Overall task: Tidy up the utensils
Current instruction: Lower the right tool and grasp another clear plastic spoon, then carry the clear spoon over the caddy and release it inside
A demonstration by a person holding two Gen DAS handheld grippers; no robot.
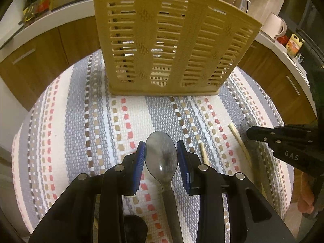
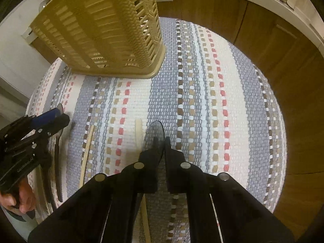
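Stiff, light and slick, each spoon is pinched at its bowl: the left gripper (image 1: 161,155) half-open on one spoon (image 1: 161,158), the right gripper (image 2: 161,141) clamped thin on the other spoon's (image 2: 155,133) edge.

We hold our left gripper (image 1: 161,156) angled steeply down, its blue pads (image 1: 140,158) standing partly apart. Our right gripper (image 2: 160,141) also tilts down, jaws shut. Bare fingers (image 2: 22,200) grip the left handle.
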